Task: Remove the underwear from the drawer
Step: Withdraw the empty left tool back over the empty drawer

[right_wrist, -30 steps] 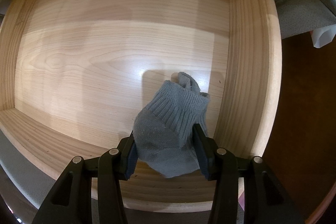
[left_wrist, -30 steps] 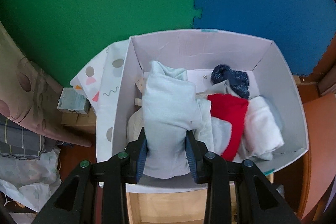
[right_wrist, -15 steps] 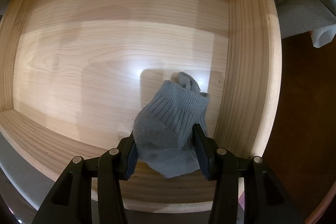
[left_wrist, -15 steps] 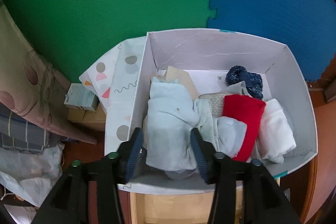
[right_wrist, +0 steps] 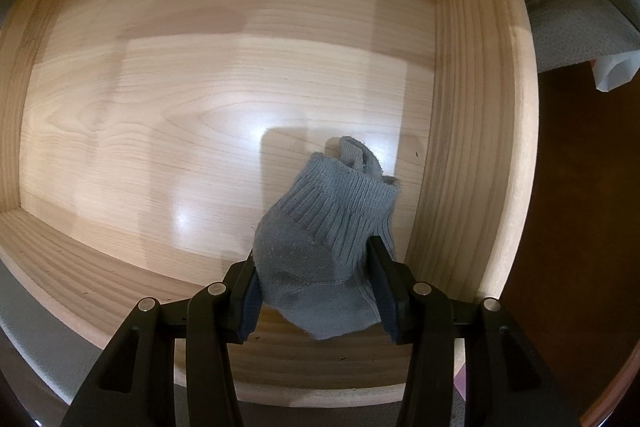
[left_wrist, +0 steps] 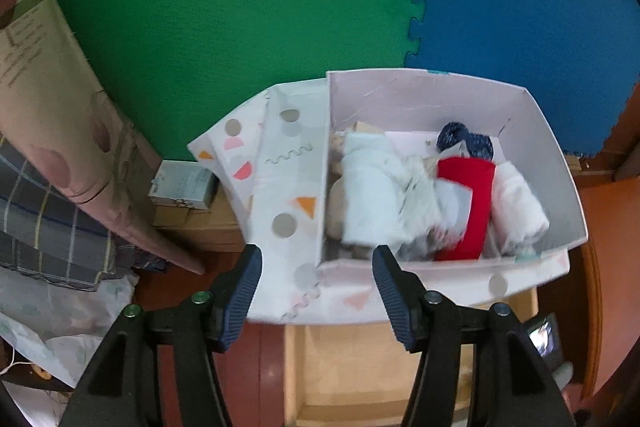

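Underwear delivered to the box, one grey sock left in the drawer

Left wrist view: the left gripper [left_wrist: 316,269] hangs released, fingers spread wide and holding nothing, pulled back from the white cardboard box [left_wrist: 568,203]; a second ago it clenched the pale blue folded underwear [left_wrist: 370,187], which now lies inside at the box's left end beside the red garment [left_wrist: 468,199], so that piece looks done. Right wrist view: nothing differs from before, the right gripper [right_wrist: 316,287] stays clenched on the grey ribbed ankle sock [right_wrist: 324,243], low over the pale wooden drawer [right_wrist: 480,107], whose floor is otherwise bare.
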The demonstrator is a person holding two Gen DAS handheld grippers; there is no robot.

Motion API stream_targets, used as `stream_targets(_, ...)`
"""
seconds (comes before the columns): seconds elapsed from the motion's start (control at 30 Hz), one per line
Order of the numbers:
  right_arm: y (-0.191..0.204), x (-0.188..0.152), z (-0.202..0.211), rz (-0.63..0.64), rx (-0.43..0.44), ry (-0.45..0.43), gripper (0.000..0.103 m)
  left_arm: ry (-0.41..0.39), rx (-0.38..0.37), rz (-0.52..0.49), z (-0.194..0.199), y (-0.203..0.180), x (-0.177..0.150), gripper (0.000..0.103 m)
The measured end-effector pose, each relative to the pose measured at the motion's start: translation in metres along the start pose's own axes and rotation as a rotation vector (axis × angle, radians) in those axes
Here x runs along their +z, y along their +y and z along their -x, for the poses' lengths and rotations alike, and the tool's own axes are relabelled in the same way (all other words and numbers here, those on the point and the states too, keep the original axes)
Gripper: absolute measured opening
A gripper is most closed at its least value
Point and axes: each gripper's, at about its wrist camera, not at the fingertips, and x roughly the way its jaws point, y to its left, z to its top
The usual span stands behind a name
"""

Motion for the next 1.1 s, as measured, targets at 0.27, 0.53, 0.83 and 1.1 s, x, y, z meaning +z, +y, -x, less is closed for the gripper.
stream_targets(0.27, 0.001, 0.001, 0.003, -0.004, 0.001, -0.002, 0.044, -0.023, 0.075, -0.035, 0.008, 0.015, -0.062, 0.059)
stream_targets(0.53, -0.004, -0.001, 0.003, -0.004, 0.009, -0.009, 0.043, 0.031, 0.031, 0.063, -0.031, 0.012, -0.132, 0.059)
stream_targets(0.83, -0.005, -0.002, 0.006, -0.009, 0.011, -0.014, 0.042, 0.104, 0.021, 0.138, -0.083, -0.006, -0.182, 0.059)
stream_targets(1.1, -0.006, -0.001, 0.007, -0.013, 0.018, -0.021, 0.041, 0.138, 0.018, 0.136, -0.109, -0.02, -0.206, 0.059)
